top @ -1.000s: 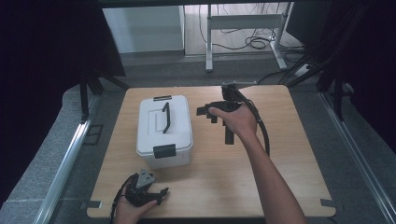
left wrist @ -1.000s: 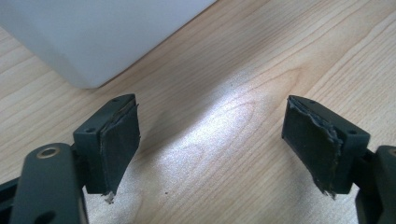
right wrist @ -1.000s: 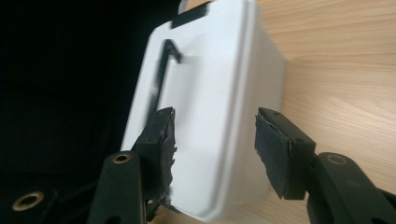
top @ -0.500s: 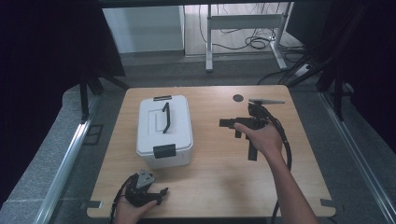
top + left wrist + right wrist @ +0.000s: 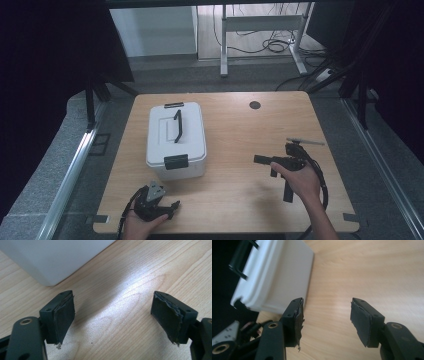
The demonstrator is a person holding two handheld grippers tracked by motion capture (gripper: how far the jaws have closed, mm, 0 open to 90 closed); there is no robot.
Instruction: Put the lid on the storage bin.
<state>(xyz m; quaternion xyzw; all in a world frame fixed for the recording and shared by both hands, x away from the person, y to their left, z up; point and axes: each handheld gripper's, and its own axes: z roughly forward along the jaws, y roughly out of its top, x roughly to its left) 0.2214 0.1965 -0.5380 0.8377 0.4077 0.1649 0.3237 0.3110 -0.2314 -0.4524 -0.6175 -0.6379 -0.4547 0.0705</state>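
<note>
A white lidded box with a black handle and front latch stands on the left half of the wooden table. My left gripper rests near the table's front edge, just in front of the box, open and empty. In the left gripper view the pads stand wide over bare wood, with a box corner beyond. My right gripper is low over the right half, pointing left toward the box and well apart from it. Its jaws have just been opening and nothing is between its fingertips. The box lies ahead.
A small dark round hole marks the table's far side. The right gripper's cable loops near the right edge. Grey floor and metal rails flank the table; a metal frame and loose cables stand beyond.
My right hand has carried its gripper from beside the box's handle to the right, toward the front edge and lower. The left gripper and the box have stayed put.
</note>
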